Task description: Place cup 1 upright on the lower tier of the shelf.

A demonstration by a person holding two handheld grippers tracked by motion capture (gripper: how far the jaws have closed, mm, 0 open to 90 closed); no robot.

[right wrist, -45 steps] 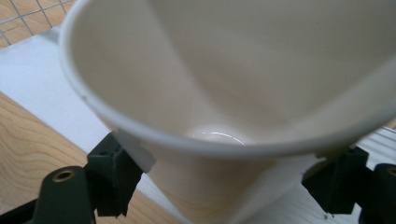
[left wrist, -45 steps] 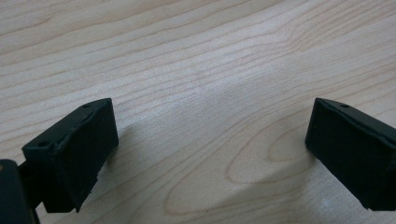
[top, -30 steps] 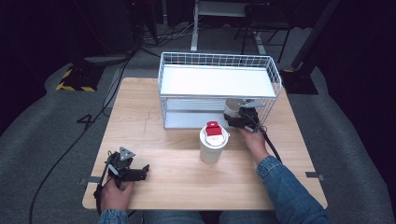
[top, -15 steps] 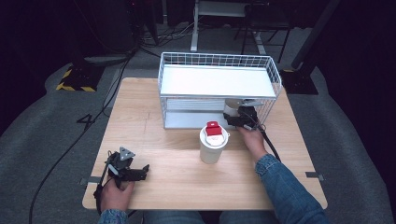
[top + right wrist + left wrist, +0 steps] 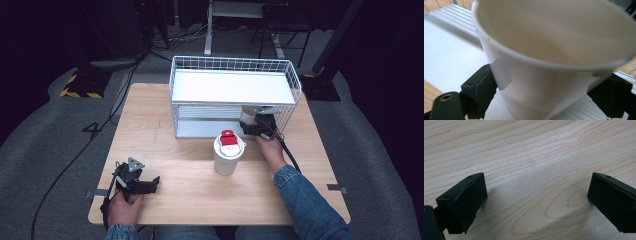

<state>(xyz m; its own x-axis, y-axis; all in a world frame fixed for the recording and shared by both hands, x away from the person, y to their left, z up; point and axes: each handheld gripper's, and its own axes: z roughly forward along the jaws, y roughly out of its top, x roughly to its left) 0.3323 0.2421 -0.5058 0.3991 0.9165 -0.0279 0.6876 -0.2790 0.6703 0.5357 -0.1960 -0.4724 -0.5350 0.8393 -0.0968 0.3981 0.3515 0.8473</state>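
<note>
— Where the wire rack point(image 5: 235, 75) roofs its lower shelf, how much of the right gripper point(image 5: 257, 125) can you make out from the high view?

— Little; the white top shelf and the mesh cut it off, so its jaws are hidden there. In the right gripper view the paper cup point(image 5: 554, 57) sits between the two black jaws, which have just been opening. Whether the pads touch its wall I cannot tell: the cup hides the contact on both sides.

— And the cup itself?

— White, thin-walled, tapered, with a rolled rim and a pasted seam flap. It stands on the rack's ribbed white lower shelf, at about one o'clock from the lidded cup point(image 5: 229, 152). Its base is cut off by the frame.

— That lidded one?

— White too, with a red tab on a round lid, standing on the pale wood-grain table point(image 5: 190, 200).

— The left gripper point(image 5: 140, 185)?

— At seven o'clock on the table, its blocky matte jaws spread wide over bare wood.
</note>
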